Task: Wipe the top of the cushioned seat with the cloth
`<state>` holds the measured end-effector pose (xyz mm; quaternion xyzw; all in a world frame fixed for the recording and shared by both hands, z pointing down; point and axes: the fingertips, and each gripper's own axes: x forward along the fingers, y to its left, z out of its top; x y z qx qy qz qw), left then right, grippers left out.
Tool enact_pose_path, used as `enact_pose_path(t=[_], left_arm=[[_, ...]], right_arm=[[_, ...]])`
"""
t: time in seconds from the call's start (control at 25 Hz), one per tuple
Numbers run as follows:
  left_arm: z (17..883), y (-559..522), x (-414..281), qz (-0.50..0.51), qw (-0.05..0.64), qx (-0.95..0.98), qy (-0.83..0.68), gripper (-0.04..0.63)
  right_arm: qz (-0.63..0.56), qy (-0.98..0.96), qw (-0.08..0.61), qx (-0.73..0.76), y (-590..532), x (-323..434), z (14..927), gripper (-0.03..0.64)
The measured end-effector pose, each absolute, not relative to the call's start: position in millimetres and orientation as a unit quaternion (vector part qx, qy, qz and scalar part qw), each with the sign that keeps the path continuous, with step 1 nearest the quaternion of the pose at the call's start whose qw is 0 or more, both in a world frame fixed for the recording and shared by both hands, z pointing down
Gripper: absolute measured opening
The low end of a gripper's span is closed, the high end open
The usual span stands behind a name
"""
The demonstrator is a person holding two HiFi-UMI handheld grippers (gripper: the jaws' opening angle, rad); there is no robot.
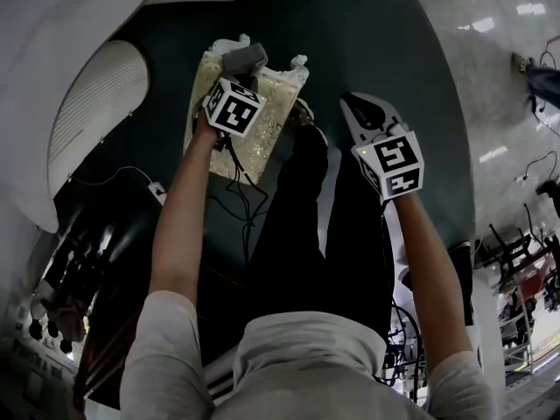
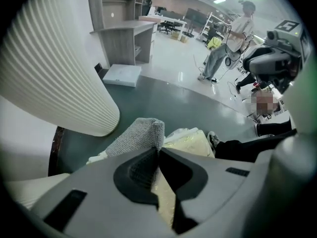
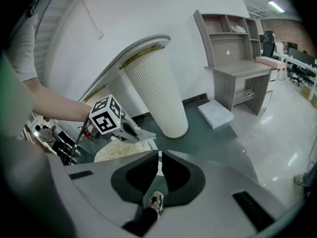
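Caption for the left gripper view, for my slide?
Left gripper clamps a grey cloth over the cream cushioned seat.

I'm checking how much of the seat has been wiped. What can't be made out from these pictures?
- Head view: the left gripper and the cloth cover the middle of the cushioned seat, so where the cloth touches it is hidden.
- Left gripper view: the gripper's own body hides most of the seat.
- Right gripper view: only a sliver of the seat shows past the right gripper.
- Dirt or wiped marks: too small to tell in every view.
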<state>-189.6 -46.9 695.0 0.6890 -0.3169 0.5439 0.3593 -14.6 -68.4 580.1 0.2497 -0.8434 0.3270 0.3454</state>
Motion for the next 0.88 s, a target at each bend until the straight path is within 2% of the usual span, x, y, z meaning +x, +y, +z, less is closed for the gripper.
enact_pose_path(t=[0.64, 0.88], left_arm=[[703, -6, -73, 0.549, 0.372, 0.699, -0.268, 0.028], [690, -8, -62, 0.548, 0.350, 0.691, -0.316, 0.028]], right_arm=[[0.341, -0.832, 0.318, 0.300, -59, 64, 571, 0.031], [0.348, -0.828, 0.319, 0.303, -30, 103, 564, 0.031]])
